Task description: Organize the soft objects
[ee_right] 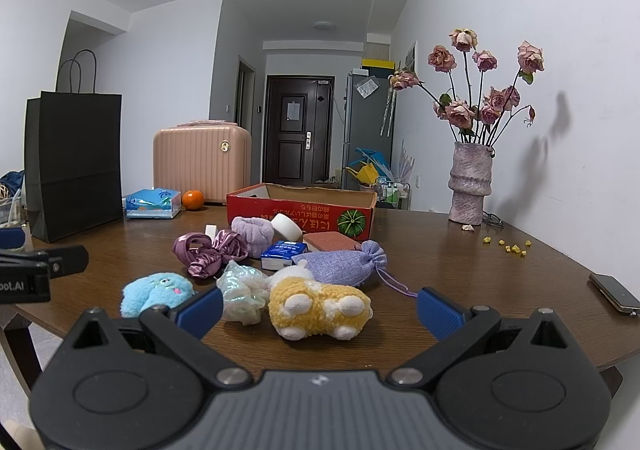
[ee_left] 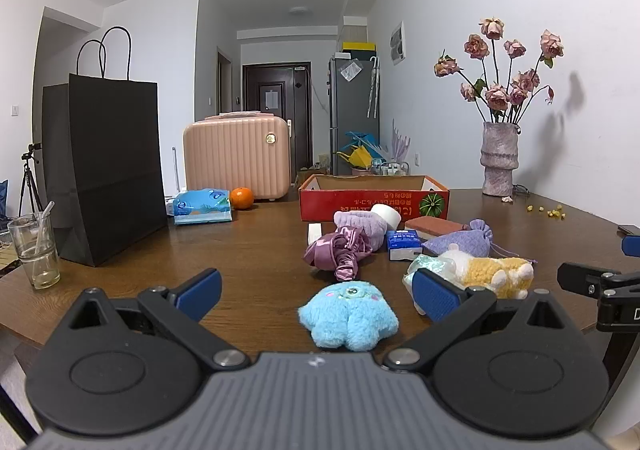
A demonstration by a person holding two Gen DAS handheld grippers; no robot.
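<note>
Right under your left gripper [ee_left: 316,292] sat the blue plush [ee_left: 347,320], low centre of the frame, framed between the jaws, which stood wide apart and gripped nothing. Your right gripper [ee_right: 319,308] was just as empty, jaws spread, with the yellow plush [ee_right: 318,308] lying on its side between the blue pads and the iridescent scrunchie [ee_right: 242,290] touching it on the left.

Behind them, mid-frame, you had the pile: the satin scrunchie [ee_right: 206,250], the lilac headband [ee_right: 252,232], the lavender pouch [ee_right: 344,264] with its drawstring trailing toward the right, a tissue pack [ee_right: 282,254] and a tape roll [ee_right: 286,227]. The red box [ee_right: 300,208] stood open just behind that heap on the table [ee_right: 500,290], and it looked like the place for the soft things.

Nothing had gone into the box as far as you could see; its floor was hidden from both views. The step in hand read as a first pick. To do it well, you wanted each toy centred between the pads, jaws brought low around the body rather than a foot or an ear, and closed gently, since plush squashes and can slip. On the right, you needed to keep the left pad clear of the scrunchie so it didn't ride along.
</note>
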